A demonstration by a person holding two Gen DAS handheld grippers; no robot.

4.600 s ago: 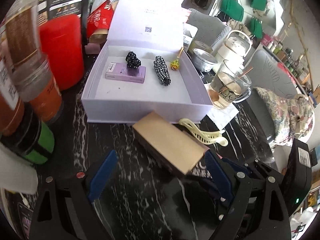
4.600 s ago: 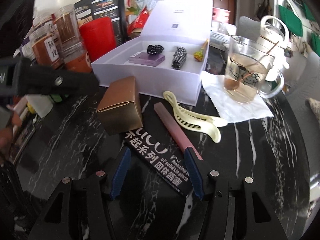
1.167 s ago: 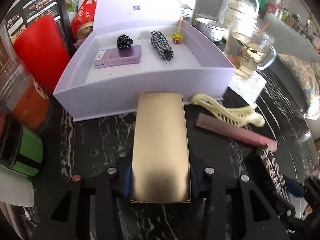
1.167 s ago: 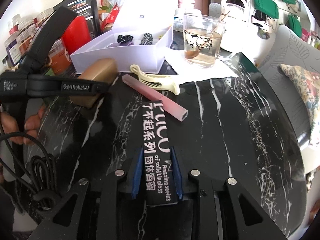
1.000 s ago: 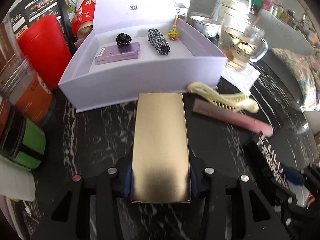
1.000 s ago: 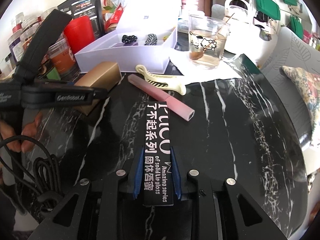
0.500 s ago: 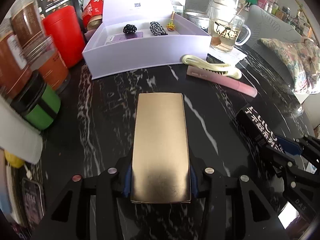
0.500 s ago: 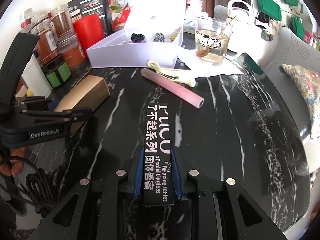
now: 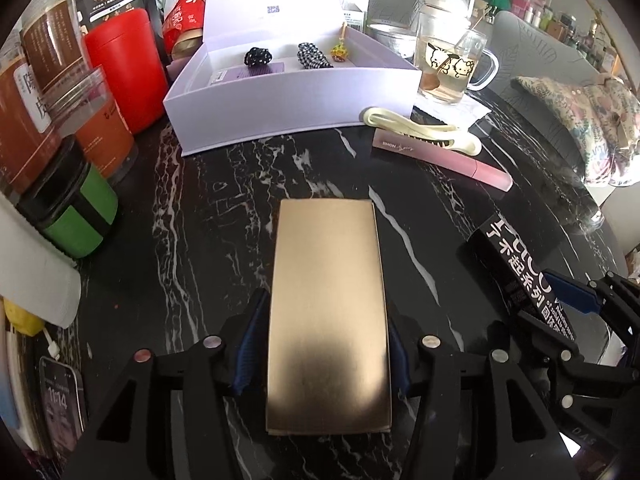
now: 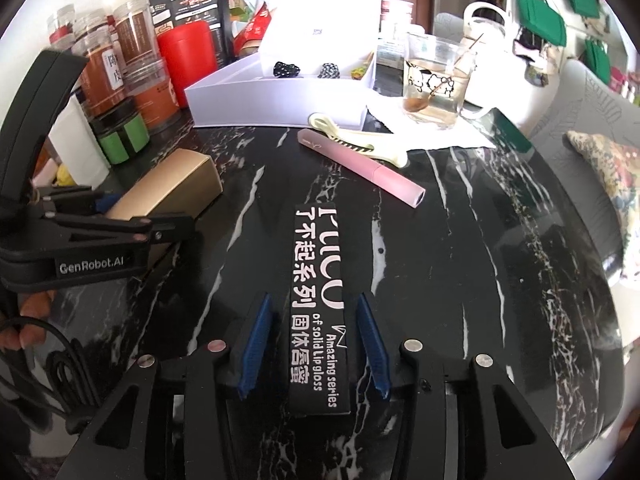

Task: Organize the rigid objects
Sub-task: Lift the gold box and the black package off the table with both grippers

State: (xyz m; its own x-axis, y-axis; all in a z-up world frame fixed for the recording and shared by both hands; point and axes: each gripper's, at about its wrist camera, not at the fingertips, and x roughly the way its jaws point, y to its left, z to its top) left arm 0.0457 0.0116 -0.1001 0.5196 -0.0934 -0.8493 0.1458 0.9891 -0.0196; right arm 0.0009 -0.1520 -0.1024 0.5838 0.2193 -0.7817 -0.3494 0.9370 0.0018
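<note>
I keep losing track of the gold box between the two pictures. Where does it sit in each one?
Left wrist view: the gold box fills the lower middle, gripped in the left claw.
Right wrist view: the same box lies at mid-left, its near end hidden behind that claw.
Shared landmark: the open lavender box, farther back on the table.

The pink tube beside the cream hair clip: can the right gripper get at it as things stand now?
Probably yes. The right gripper is open, though the black lip-gloss box lies between its fingers. Bare table separates that box from the pink tube.
</note>
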